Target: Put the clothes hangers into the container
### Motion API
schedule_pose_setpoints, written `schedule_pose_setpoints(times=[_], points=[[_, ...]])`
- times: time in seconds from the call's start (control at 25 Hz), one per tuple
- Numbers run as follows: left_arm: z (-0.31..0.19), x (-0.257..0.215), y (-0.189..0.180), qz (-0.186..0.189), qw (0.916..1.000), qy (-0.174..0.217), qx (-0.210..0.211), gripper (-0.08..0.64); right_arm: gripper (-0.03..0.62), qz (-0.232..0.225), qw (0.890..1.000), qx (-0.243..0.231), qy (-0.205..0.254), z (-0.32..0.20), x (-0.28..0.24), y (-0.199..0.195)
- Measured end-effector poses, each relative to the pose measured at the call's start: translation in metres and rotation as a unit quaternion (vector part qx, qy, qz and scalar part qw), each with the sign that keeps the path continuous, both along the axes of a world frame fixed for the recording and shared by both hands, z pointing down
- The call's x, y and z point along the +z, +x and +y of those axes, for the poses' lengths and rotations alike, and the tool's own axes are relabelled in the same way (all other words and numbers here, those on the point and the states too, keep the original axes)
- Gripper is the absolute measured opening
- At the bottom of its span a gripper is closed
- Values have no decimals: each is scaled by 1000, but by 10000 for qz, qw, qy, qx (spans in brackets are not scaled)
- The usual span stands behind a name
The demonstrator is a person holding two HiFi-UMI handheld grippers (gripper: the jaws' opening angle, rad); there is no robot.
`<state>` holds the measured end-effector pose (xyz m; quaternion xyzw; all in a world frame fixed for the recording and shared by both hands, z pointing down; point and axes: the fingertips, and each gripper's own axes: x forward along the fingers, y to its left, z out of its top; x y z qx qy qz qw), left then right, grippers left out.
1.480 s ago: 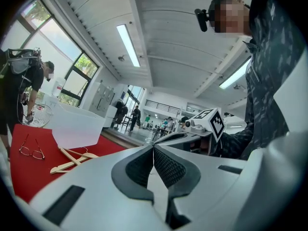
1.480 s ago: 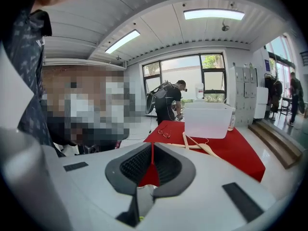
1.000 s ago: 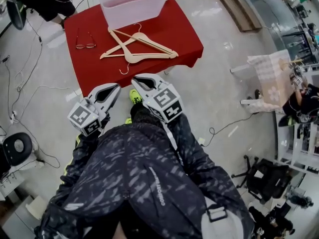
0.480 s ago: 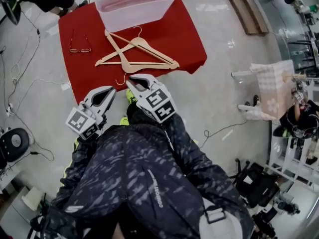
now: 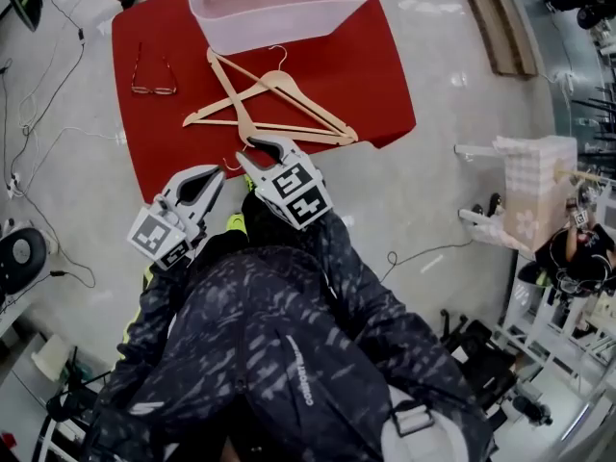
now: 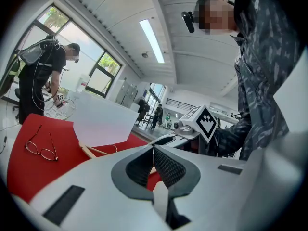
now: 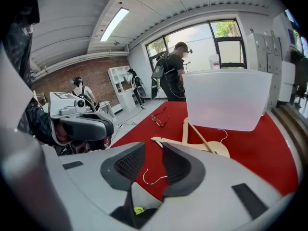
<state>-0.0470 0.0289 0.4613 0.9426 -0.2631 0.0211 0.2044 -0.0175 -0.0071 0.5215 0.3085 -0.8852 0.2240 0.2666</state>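
This is a recording lab in an open, loft-like hall. It has a brick wall [image 7: 98,67], big windows [image 7: 226,35] and strip lights [image 7: 114,23]. Cables [image 5: 421,252] trail across the pale floor [image 5: 433,171] near an office chair [image 5: 19,256], and another person [image 7: 174,71] wears a wired backpack rig.

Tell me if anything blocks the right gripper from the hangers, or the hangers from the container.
Nothing visible does. The right gripper, whose jaws have just been opening with nothing between them, faces the crossed hangers across bare red cloth. The hangers lie right before the container. The glasses sit off to the left, outside both paths.
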Motion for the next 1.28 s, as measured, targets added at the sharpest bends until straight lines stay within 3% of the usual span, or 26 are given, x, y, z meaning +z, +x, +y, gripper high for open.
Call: schedule_pose_setpoints(times=[0.6,1.28], points=[[-25,37,-4,-55,9986,-349,-401,12,202,274,9970,-149,-709,-29,69,-2],[-33,57,-24,-99,9942,-582,-902,12,253,897,9882,-332,-1195,-55,134,-3]])
